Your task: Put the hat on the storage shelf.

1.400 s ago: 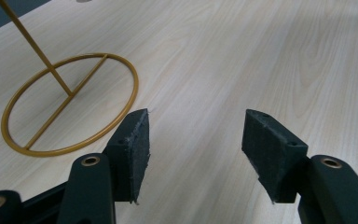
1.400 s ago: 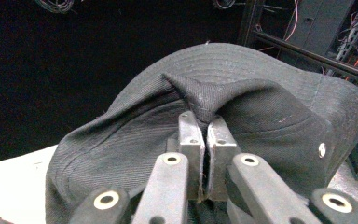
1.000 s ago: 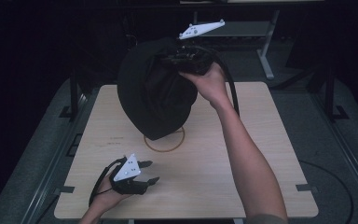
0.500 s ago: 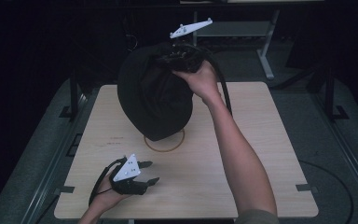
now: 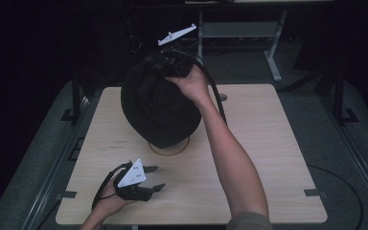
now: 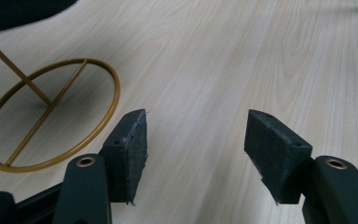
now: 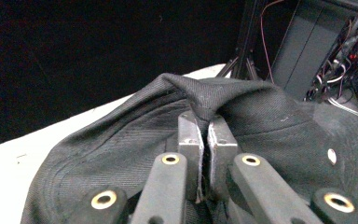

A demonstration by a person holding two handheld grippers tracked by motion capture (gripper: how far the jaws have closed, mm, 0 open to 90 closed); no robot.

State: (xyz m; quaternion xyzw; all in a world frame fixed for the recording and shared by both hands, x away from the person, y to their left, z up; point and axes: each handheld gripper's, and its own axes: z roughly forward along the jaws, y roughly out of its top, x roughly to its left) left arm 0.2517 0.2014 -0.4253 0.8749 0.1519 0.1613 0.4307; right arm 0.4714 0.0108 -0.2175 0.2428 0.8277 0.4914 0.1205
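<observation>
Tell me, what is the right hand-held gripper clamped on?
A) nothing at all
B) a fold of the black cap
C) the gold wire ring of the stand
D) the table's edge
B: in the right gripper view the right hand-held gripper has its jaws shut tight on a pinched fold of the black cap.

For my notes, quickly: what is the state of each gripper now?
Left gripper: open, holding nothing.
Right gripper: closed on the black cap.

high view: above, facing forward-down | tool views: close, along jaws | shared: gold ring stand (image 5: 170, 149), black cap (image 5: 155, 105)
</observation>
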